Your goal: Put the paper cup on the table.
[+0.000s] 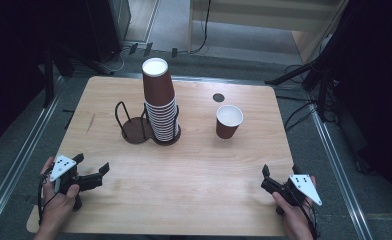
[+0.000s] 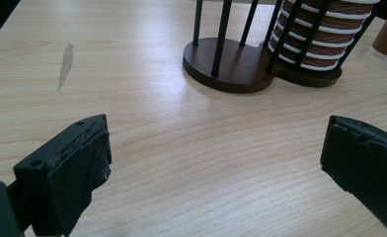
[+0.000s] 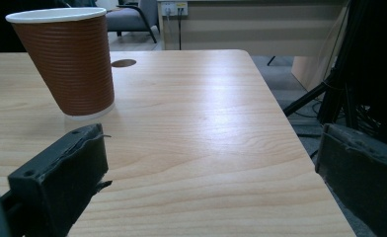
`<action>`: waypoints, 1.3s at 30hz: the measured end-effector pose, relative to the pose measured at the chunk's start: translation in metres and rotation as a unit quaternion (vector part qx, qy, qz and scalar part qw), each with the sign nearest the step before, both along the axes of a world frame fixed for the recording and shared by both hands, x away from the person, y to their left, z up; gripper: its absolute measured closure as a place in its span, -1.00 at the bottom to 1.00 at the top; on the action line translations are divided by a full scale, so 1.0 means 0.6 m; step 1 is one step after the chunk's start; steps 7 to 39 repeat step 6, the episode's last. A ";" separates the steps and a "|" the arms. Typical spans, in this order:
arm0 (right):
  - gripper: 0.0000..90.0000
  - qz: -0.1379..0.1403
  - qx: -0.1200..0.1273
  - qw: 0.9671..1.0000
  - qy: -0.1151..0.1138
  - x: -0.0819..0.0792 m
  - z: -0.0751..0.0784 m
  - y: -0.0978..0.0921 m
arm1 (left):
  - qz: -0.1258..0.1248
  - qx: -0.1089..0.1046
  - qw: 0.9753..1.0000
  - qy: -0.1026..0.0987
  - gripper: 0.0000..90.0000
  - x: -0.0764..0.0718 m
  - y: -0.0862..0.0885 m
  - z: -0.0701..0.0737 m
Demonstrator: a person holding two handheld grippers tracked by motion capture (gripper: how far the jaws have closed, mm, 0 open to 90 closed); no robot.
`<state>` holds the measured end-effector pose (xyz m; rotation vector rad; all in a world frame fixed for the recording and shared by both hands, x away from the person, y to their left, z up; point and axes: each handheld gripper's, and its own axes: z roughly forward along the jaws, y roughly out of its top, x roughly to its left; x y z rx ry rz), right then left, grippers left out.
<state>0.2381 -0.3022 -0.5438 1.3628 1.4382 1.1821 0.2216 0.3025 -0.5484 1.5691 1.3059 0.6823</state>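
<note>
With both my jaws wide open and empty near the bench's (image 1: 194, 190) front corners, squeezing the lone paper cup (image 1: 228, 121) too hard could crush or tip it.

1 upright cup (image 1: 229, 121) right of stacked cups (image 1: 160, 102)

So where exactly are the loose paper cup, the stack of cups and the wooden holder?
loose paper cup (image 1: 228, 128), high view, on its brown side wall.
stack of cups (image 1: 160, 100), high view, on its brown upper part.
wooden holder (image 2: 231, 66), left gripper view, on its round dark base.
</note>
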 end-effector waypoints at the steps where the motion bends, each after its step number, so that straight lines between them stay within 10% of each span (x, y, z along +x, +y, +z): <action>1: -1.00 -0.002 0.000 1.000 0.002 -0.002 -0.001 -0.001 | 0.001 -0.001 1.000 -0.001 -1.00 0.000 -0.001 0.000; 39: -1.00 -0.009 0.021 1.000 0.002 -0.009 -0.002 -0.005 | -0.001 0.008 1.000 -0.001 -1.00 0.004 -0.003 0.000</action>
